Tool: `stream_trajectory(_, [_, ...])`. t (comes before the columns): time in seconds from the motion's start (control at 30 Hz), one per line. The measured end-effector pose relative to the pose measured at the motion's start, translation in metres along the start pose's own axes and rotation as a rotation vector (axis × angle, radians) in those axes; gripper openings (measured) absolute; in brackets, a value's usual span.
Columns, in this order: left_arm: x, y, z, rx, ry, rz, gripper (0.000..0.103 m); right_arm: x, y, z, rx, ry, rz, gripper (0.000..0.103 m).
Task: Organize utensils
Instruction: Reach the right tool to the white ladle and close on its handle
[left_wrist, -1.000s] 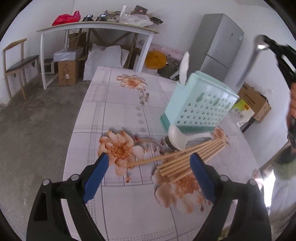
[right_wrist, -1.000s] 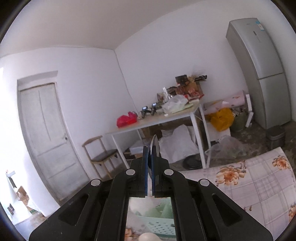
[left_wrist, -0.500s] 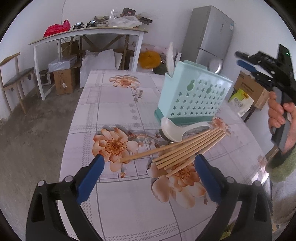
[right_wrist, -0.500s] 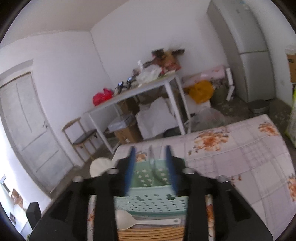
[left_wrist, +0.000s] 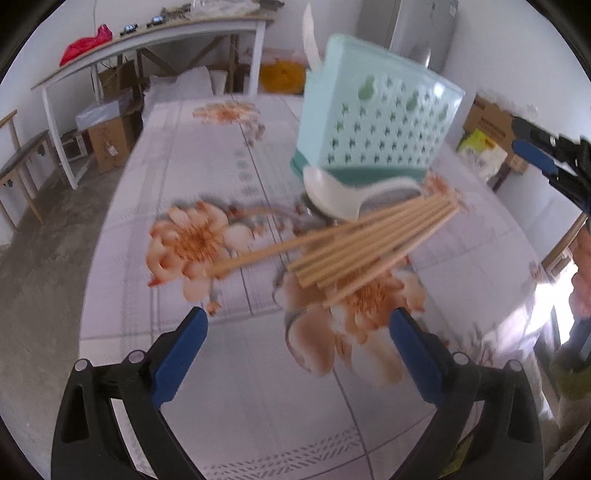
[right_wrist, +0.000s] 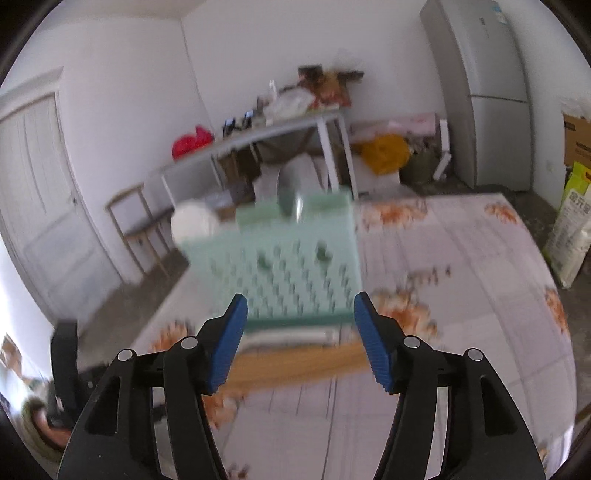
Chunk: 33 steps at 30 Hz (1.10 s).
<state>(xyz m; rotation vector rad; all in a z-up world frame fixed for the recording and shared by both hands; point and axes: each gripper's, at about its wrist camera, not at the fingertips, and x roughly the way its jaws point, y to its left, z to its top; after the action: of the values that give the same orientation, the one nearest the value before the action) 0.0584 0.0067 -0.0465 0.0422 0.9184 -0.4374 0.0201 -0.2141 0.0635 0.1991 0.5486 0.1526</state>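
My left gripper (left_wrist: 295, 354) hung spread wide and empty just short of the loose chopsticks (left_wrist: 369, 243) lying beside the mint holder (left_wrist: 373, 122). My right gripper (right_wrist: 299, 339), jaws just opened, held nothing. I feared a careless pinch would scatter the sticks.

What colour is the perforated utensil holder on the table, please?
Pale mint green, with a darker teal base; the utensil holder shows best in the left wrist view.
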Motion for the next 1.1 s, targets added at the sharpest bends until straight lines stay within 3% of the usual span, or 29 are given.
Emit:
stream_trajectory(0.3, [-0.001, 0.002, -0.009, 0.008, -0.023, 0.034, 0.097, 0.022, 0.037, -0.018, -0.132, 0.094, 0.099, 0.058])
stream_trajectory(0.57, [-0.003, 0.000, -0.018, 0.076, -0.038, 0.044, 0.097, 0.080, 0.079, -0.024, -0.252, 0.208, 0.194, 0.051])
stream_trajectory(0.93, [-0.006, 0.003, -0.022, 0.068, -0.060, 0.034, 0.097, 0.123, 0.118, -0.037, -0.368, 0.293, 0.160, 0.030])
stream_trajectory(1.1, [-0.005, 0.003, -0.022, 0.072, -0.062, 0.041, 0.097, 0.132, 0.114, -0.026, -0.321, 0.295, 0.155, 0.026])
